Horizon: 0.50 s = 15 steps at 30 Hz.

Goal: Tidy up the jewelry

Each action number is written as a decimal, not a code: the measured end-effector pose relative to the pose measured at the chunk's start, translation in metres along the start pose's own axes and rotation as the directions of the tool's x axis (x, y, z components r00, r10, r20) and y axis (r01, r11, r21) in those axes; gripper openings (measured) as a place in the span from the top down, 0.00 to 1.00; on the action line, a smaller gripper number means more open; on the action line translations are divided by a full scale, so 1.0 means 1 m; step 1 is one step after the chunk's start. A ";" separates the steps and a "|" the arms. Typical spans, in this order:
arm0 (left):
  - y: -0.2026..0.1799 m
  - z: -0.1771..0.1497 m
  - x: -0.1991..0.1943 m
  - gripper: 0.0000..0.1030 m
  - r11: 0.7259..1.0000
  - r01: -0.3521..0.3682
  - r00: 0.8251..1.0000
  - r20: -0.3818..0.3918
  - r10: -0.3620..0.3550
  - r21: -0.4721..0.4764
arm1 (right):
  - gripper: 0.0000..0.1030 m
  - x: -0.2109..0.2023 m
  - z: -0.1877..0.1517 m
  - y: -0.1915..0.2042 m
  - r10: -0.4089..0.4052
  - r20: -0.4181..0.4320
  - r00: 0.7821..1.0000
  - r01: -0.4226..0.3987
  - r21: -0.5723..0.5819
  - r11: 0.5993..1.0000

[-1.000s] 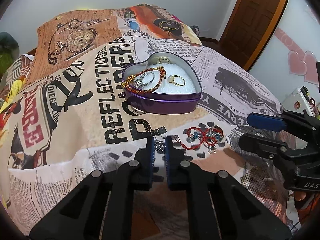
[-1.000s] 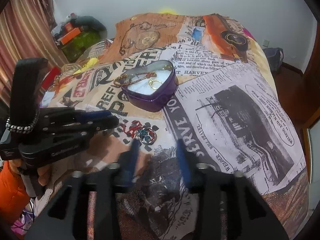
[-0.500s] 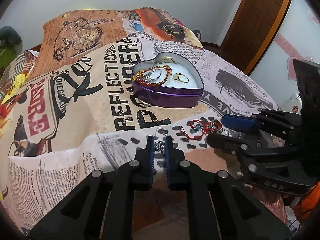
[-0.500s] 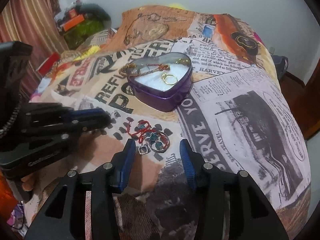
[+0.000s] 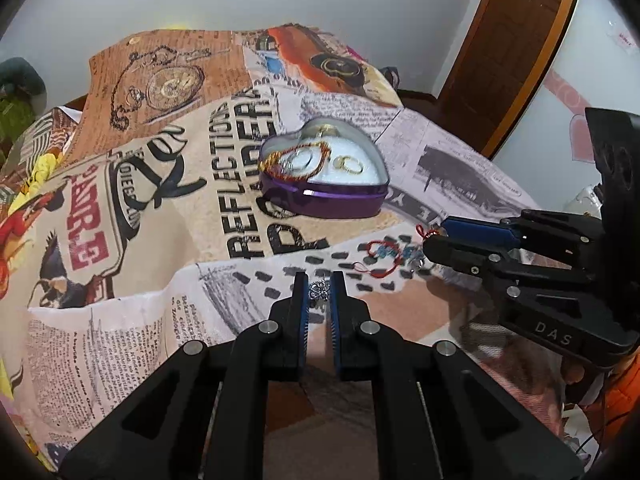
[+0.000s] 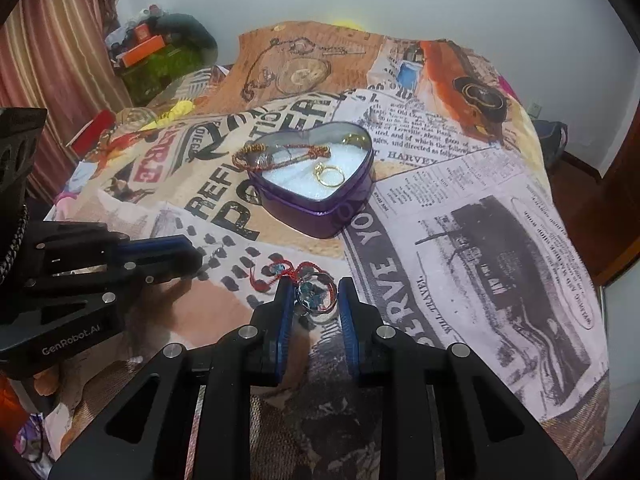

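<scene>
Newsprint-patterned bedspread covers the bed. Nearest, the right hand-held gripper is closing round a hoop earring tangled with red cord; lift slowly so the cord comes free. The left hand-held gripper pinches a small silver charm. Beyond waits the purple heart tin.

Newspaper-print bedspread, wooden door, striped curtain
</scene>
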<state>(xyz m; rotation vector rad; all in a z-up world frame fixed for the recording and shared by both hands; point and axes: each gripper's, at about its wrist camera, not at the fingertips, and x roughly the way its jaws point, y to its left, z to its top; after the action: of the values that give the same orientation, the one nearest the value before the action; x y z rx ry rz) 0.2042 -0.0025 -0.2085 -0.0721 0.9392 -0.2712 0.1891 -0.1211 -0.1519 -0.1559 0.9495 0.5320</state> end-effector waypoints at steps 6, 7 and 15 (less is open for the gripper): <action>-0.007 0.012 -0.020 0.92 1.000 0.000 0.999 0.055 -0.001 0.012 | 0.80 -0.021 0.005 -0.002 -0.006 0.046 0.999 0.006 0.008 1.000; -0.008 0.014 -0.023 0.92 1.000 0.001 0.998 0.064 -0.002 0.013 | 0.80 -0.023 0.006 -0.002 -0.007 0.052 0.999 0.007 0.008 1.000; -0.016 0.027 -0.044 0.92 1.000 0.003 0.992 0.129 -0.006 0.024 | 0.80 -0.047 0.015 -0.001 -0.014 0.117 0.993 0.013 0.011 1.000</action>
<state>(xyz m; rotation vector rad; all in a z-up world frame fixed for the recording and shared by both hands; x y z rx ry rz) 0.1988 -0.0079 -0.1552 -0.0696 0.8075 -0.2786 0.1789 -0.1338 -0.1054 -0.1199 0.8360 0.5183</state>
